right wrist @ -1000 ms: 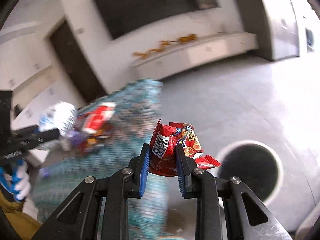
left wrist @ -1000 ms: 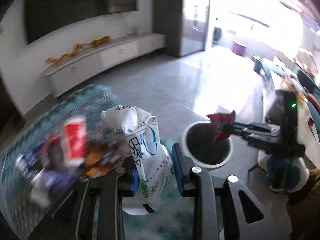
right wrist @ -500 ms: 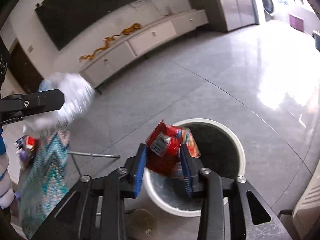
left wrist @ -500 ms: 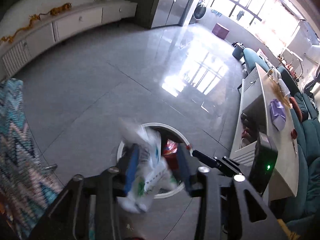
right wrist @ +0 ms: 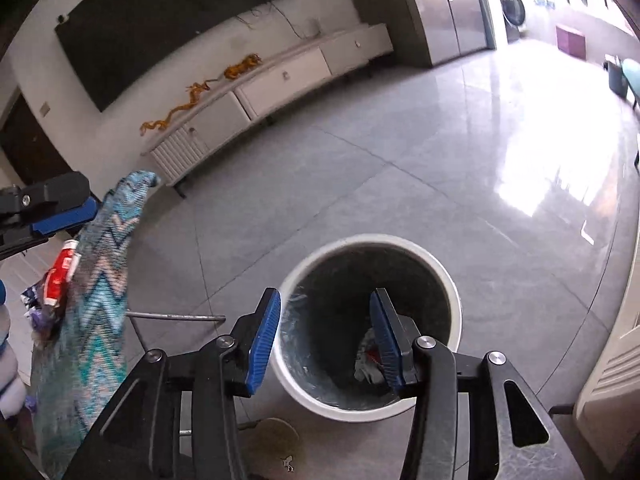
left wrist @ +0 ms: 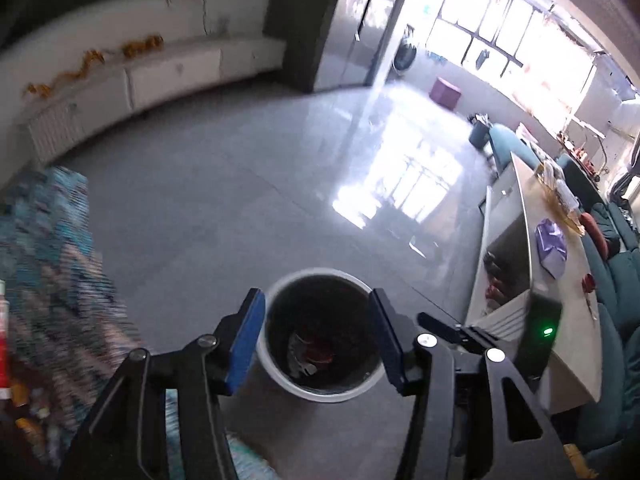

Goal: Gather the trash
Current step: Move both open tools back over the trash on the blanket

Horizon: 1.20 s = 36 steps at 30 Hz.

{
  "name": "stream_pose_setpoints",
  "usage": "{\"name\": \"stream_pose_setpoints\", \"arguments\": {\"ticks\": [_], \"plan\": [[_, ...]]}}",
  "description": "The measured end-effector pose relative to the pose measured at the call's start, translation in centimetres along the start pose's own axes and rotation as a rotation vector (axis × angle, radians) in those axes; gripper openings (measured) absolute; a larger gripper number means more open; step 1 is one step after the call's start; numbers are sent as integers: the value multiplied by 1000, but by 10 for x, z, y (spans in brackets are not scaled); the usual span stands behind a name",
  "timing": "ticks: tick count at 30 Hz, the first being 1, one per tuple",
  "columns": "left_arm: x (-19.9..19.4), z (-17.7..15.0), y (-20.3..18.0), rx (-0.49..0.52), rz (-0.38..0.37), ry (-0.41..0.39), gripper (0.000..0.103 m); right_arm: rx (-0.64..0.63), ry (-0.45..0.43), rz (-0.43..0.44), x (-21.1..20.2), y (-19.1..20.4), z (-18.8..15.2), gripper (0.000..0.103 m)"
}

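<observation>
A white round bin with a dark inside stands on the grey floor; it also shows in the right wrist view. Crumpled white and red trash lies at its bottom, also seen in the right wrist view. My left gripper is open and empty above the bin. My right gripper is open and empty above the bin too. A red can and wrappers lie on the table with the zigzag cloth at the left.
A low white TV cabinet runs along the far wall. A grey coffee table and teal sofa stand at the right. A thin metal table leg sticks out near the bin.
Both grippers have opened. The white bag and the red wrapper have dropped from them into the bin.
</observation>
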<state>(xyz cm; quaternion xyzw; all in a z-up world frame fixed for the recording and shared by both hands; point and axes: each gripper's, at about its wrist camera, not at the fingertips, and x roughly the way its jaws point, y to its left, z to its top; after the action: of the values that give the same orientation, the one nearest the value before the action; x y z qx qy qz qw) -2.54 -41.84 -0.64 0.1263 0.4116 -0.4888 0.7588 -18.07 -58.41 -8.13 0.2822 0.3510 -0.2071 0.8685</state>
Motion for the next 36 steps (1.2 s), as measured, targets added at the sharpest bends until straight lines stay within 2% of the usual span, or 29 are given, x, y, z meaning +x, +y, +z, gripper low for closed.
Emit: {"name": "stream_pose_setpoints", "arguments": {"ticks": [6,13,17,24,31,36], "plan": [[-73,-17,14,57,105,-77,52,-112,-98,69,-58,63,9,47],[-157,-53,66,14,182,-174,52,-226,-172,160,-106,137,20,47],[-196,-82,104,-25,256,-208,52,-296,-187,192,-123,177,20,47],[-242,-126,190,-176,359,-227,52,-377,-173,230,-125,232,16,47],[-249,-170,267,-348,445,-173,51,-418,-108,270,-96,270,6,47],[-244,-187,297,-438,454,-154,51,-434,-59,288,-72,287,2,47]]}}
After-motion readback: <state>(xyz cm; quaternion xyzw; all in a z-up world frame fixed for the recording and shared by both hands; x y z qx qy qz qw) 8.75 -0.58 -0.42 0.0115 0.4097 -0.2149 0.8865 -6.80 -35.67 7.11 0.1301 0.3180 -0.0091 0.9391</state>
